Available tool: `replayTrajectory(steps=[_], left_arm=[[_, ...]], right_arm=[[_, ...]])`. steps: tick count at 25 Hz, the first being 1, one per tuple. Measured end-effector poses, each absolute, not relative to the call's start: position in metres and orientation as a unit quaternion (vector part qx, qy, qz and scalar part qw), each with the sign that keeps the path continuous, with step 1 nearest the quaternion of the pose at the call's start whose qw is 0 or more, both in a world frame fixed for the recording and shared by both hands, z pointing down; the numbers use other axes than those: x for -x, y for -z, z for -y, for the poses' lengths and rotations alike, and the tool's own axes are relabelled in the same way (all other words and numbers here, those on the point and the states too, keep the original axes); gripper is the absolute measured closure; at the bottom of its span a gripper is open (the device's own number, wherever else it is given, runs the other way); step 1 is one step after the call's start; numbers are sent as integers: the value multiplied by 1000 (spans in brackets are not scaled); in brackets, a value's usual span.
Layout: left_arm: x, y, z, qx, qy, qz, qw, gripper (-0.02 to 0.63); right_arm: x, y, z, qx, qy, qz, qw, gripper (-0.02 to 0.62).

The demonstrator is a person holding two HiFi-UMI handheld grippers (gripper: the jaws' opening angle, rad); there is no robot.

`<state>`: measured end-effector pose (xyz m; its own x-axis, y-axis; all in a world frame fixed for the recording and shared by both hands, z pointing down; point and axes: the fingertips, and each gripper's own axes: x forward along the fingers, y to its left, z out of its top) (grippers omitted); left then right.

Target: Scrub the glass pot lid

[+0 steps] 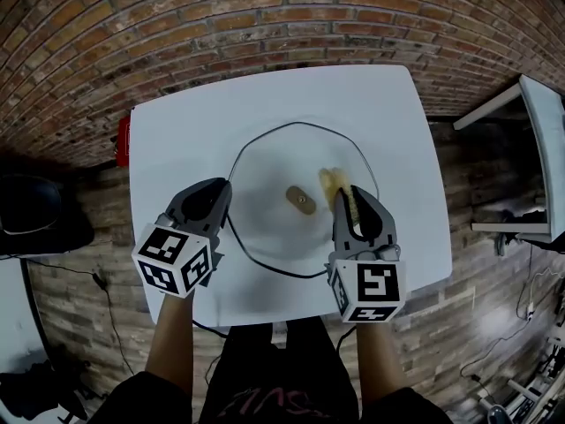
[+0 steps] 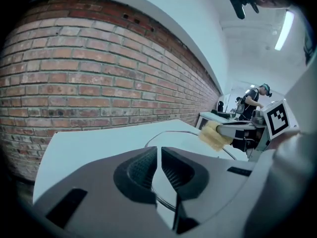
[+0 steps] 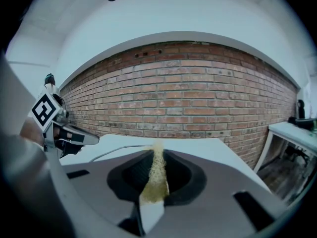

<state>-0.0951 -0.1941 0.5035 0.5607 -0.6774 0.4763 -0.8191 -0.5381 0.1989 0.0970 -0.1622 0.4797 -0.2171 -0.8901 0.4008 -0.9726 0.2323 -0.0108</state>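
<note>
Glowing evenly from a ceiling strip light point(image 2: 285, 29), washing out the white table point(image 1: 185, 140), casting only faint shadows; bowing the brick wall point(image 2: 99, 73) fisheye-style, darkening to black corners, blurring the nearest surfaces.

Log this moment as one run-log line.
left claw: shut on glass pot lid rim | right claw: shut on sponge | sponge: over lid, right of knob | lid: on white table
</note>
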Motion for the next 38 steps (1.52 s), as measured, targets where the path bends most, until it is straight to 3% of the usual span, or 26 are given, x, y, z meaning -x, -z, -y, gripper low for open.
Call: replayTrajectory(steps=[7,9,15,38], left_arm=[[104,-516,187,-850,-181,433,239,588],[105,-523,186,-845,-186,433,252,474],[105,-540,183,-836,-196,425,286,430],[97,-576,176,-820,-198,410,346,440]], right_arm=[[-98,-481,157,-604,-133,769,163,537],[-99,-482,156,-604,-134,768,164,537],[-97,-484,158,-602,-134,769,165,537],[-102,-494,162,-604,-139,765,174,537]])
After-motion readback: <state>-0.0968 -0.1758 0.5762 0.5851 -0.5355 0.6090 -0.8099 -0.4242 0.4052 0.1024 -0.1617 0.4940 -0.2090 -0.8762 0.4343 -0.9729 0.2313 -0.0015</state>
